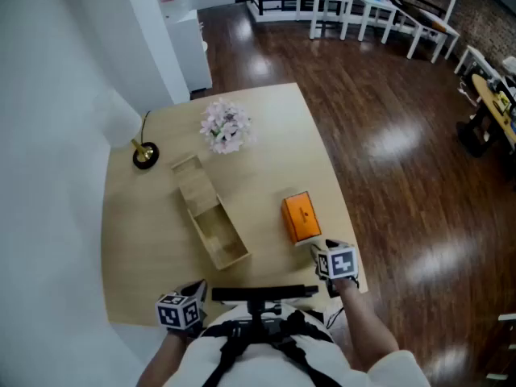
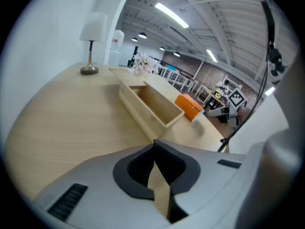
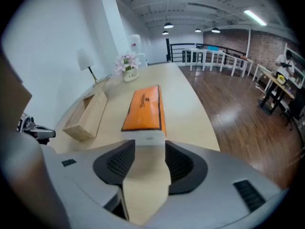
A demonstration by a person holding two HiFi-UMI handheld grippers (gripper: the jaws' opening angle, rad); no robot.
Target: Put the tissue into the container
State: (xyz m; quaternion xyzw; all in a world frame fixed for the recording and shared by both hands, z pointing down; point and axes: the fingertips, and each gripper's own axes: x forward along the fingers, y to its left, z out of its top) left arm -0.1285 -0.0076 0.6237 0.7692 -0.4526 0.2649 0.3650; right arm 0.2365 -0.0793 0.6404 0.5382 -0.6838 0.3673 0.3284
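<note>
Orange tissue (image 1: 300, 216) lies on table (image 1: 145, 240) just R of open wooden container (image 1: 218, 234), not in it. R gripper (image 3: 150, 144): jaws apart, empty, tips right at tissue's near end. L gripper (image 2: 153, 146): jaws closed on nothing, at table's near edge.

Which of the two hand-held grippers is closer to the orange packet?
The right gripper: its tips are at the near end of the orange packet, while the left gripper sits on the wooden box's other side.
</note>
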